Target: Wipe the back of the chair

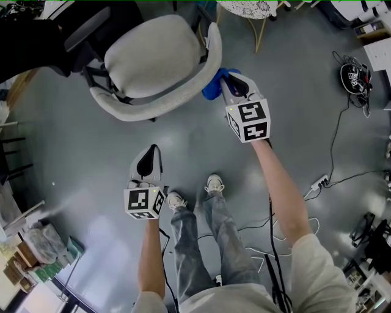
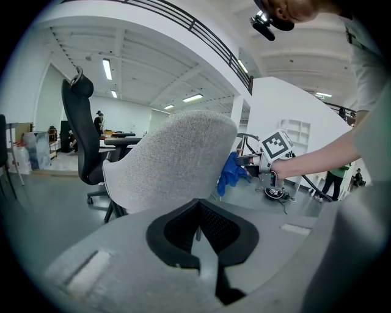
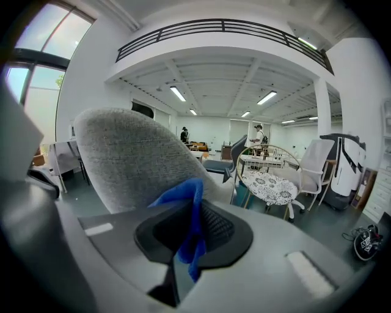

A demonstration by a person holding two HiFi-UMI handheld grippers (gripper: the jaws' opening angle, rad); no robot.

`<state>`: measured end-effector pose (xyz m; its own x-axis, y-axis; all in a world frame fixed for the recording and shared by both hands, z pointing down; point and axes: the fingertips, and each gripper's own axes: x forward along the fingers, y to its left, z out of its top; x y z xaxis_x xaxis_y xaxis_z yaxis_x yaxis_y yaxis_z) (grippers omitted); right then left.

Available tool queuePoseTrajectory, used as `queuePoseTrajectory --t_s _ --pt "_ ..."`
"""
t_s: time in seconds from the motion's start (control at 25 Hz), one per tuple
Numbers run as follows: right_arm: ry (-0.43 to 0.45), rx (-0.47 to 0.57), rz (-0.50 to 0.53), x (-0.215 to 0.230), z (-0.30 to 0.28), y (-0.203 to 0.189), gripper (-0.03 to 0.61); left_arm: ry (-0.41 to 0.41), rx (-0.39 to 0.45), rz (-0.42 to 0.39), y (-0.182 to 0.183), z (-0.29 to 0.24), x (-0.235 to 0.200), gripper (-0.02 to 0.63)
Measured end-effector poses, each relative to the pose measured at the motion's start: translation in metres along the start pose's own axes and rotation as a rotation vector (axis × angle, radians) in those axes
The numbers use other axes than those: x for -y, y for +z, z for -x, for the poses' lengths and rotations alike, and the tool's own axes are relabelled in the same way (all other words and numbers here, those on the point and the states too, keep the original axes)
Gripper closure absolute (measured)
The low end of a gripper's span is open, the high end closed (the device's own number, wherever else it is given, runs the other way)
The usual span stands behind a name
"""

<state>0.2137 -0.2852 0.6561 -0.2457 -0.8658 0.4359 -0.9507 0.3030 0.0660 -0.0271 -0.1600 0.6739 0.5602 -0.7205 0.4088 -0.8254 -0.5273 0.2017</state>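
Note:
A grey fabric chair (image 1: 156,67) stands on the floor ahead of me; its curved back (image 2: 168,162) faces both grippers and fills the left of the right gripper view (image 3: 131,162). My right gripper (image 1: 231,84) is shut on a blue cloth (image 1: 214,87), and the cloth hangs from its jaws (image 3: 190,235) beside the right edge of the chair back. From the left gripper view the cloth (image 2: 230,173) touches that edge. My left gripper (image 1: 148,160) is lower and further back, shut with nothing in it, its jaws closed together (image 2: 198,235).
A black office chair (image 1: 73,30) stands at the left, a round patterned table (image 1: 247,7) behind. Cables and a power strip (image 1: 319,181) lie on the floor at right, with a black helmet-like object (image 1: 354,78). My feet (image 1: 195,192) are below the grippers.

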Motion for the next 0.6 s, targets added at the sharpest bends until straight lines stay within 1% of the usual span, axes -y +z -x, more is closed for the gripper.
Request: queuePoseTrajectory --t_s 0.12,0.24,0.44,0.6 --pt "0.000 0.000 -0.015 -0.010 0.014 -0.009 0.542 -0.009 0.001 0.000 0.000 0.003 0.001 0.611" --pt "0.018 -0.013 -0.018 -0.032 0.033 -0.024 0.543 -0.016 0.005 0.000 -0.002 0.009 0.001 0.611" --pt "0.076 -0.038 -0.037 -0.090 0.051 -0.047 0.543 -0.027 0.006 -0.002 -0.007 0.025 -0.002 0.611" --pt "0.126 -0.034 -0.079 -0.143 0.054 -0.046 0.543 -0.019 0.002 0.002 -0.015 0.043 -0.012 0.611"
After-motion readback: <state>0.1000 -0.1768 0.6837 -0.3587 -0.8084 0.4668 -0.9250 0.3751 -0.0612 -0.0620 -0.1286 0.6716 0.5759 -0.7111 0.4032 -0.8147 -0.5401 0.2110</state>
